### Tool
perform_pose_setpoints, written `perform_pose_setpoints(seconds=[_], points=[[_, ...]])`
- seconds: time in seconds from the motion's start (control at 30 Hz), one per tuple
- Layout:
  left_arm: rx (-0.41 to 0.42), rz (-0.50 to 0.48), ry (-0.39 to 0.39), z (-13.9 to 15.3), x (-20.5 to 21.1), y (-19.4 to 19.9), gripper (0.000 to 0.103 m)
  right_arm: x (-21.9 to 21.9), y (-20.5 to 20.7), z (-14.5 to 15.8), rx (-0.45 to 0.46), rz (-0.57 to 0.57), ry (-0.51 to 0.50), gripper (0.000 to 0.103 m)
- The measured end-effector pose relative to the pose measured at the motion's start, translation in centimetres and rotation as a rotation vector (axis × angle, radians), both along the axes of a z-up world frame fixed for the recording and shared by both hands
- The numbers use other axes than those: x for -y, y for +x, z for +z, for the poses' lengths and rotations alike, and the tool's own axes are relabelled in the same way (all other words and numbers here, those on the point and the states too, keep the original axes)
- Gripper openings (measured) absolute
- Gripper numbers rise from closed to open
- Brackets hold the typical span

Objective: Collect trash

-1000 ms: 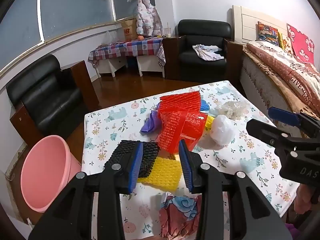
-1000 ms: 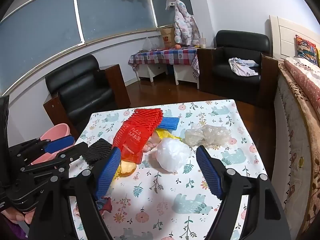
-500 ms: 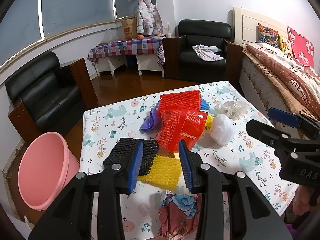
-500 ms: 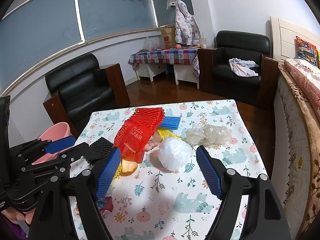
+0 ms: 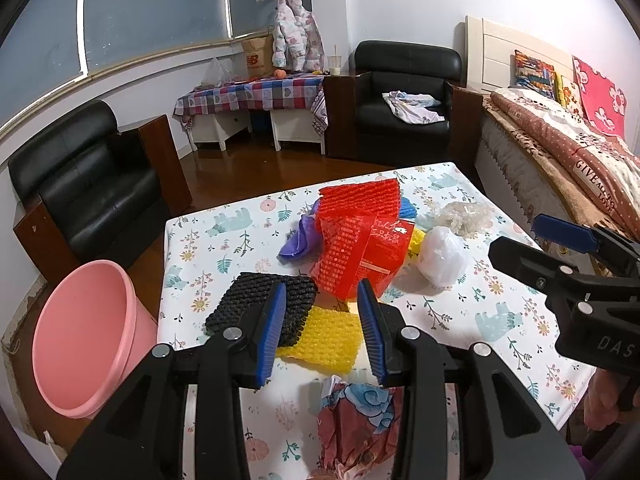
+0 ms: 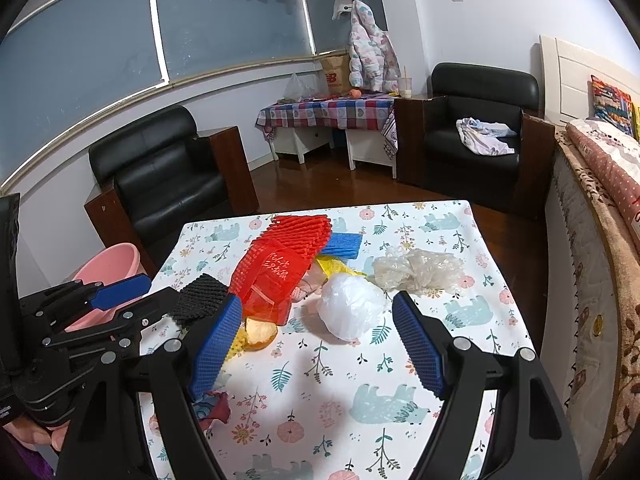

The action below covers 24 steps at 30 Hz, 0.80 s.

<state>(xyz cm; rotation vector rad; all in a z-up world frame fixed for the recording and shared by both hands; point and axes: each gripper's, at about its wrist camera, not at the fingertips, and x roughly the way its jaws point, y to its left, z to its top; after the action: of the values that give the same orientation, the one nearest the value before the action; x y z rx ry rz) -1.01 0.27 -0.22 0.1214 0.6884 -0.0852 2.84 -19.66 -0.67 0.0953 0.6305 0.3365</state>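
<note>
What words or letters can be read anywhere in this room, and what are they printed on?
"GIVE ALL TO LOVE": blanket on the bed; the last letters are hard to make out.
"DAS": body of the right tongs, cut off at the picture's edge.
"NB" logo: brown paper bag on the far table.
White print on the red bag: too small to read.

"das" on right gripper [image 5: 576, 276], "give" on blanket [image 5: 592, 160]

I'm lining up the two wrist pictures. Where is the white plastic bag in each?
Left wrist: white plastic bag right of centre, just right of the red packaging.
Right wrist: bag centre, between the right tongs' pads.
Shared landmark: the red packaging, left of the bag in both.
</note>
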Motion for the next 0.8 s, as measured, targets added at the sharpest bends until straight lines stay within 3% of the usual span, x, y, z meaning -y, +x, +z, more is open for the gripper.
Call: perform_pose_setpoints(seconds=[0.43,0.8], points=[[-0.001,-0.012,-0.027,0.2,-0.8,-0.1,0.038,-0.6,-0.5,0.3,0.006,0.003,-0.012,0.077],[0.003,-0.041,-0.107,0.5,-3.5,-0.3,0.038,-0.8,-0.3,0.0,-0.004,0.004,-0.016,0.072]])
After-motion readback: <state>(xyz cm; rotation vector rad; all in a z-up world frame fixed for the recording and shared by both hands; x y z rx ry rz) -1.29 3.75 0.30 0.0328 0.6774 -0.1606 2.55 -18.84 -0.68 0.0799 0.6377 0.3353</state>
